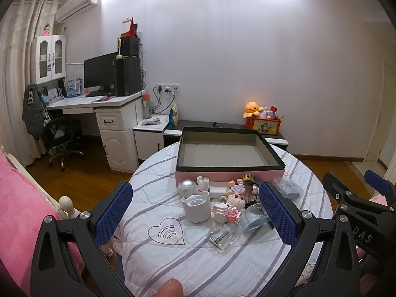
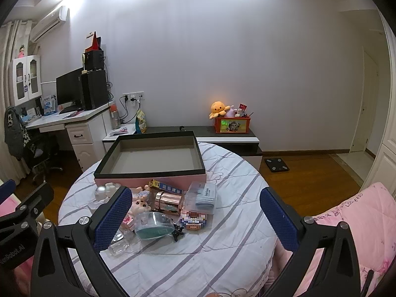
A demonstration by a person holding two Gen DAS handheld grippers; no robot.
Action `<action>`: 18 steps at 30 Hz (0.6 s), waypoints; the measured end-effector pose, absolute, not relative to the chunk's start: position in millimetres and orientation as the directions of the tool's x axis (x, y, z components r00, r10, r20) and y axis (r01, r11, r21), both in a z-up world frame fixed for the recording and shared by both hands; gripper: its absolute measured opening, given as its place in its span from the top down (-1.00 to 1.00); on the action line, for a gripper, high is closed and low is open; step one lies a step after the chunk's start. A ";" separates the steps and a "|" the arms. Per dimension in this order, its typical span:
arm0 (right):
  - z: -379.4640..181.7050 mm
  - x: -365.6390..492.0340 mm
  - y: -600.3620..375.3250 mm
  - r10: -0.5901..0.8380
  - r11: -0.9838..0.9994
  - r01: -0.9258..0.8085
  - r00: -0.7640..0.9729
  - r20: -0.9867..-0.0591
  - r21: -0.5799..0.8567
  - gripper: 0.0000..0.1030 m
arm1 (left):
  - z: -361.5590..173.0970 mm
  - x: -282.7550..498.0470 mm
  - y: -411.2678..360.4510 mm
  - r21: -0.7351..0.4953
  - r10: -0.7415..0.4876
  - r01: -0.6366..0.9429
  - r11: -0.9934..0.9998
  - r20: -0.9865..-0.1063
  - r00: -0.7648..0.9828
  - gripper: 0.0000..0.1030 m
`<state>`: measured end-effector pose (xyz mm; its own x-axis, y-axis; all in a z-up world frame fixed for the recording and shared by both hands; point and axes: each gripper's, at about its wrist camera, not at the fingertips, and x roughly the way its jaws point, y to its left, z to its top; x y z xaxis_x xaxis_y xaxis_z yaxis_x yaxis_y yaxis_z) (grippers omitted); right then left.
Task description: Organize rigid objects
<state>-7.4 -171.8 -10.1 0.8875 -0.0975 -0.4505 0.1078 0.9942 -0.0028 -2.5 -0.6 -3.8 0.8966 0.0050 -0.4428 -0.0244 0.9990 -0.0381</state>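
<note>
Trinkets lie in a loose heap on the round worktop, which wears a white cloth with lilac stripes; just behind them, at the far side, stands an open box with a black rim, pink walls and a bare grey floor.

From the left wrist, the left tongs hang above the near edge of the worktop, spread wide with nothing between the blue pads. Between them show a white cup-shaped holder, a silver-domed white gadget farther off, a pink-and-white block figure, a small pink doll, a teal-tinted clear dish and, nearest, a flat clear case. A fingertip shows at the bottom edge. The other tool enters at the right edge. A pink blanket lies at the left, and a white desk with a monitor stands far left.

From the right wrist, the right tongs are likewise spread wide and hold nothing. The heap sits to the left here: the teal dish near the left pad, a rose-gold cylinder behind it, a clear lidded box to its right, and a block figure in front of that box. The open box stands behind, touching or just beside the farthest pieces. A pink quilt lies at the right.
</note>
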 end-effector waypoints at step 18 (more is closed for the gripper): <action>-5.3 -10.7 -165.2 -0.091 0.995 0.095 0.896 -0.434 -0.013 -1.00 | -9.3 -1.0 4.4 -0.046 0.005 -0.029 0.999 -0.446 0.895 -1.00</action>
<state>-10.7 -165.2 -5.3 0.8965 -0.0913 -0.4335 0.0949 0.9954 -0.0135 -1.0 4.4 -9.3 0.8948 0.0050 -0.4464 -0.0286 0.9985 -0.0460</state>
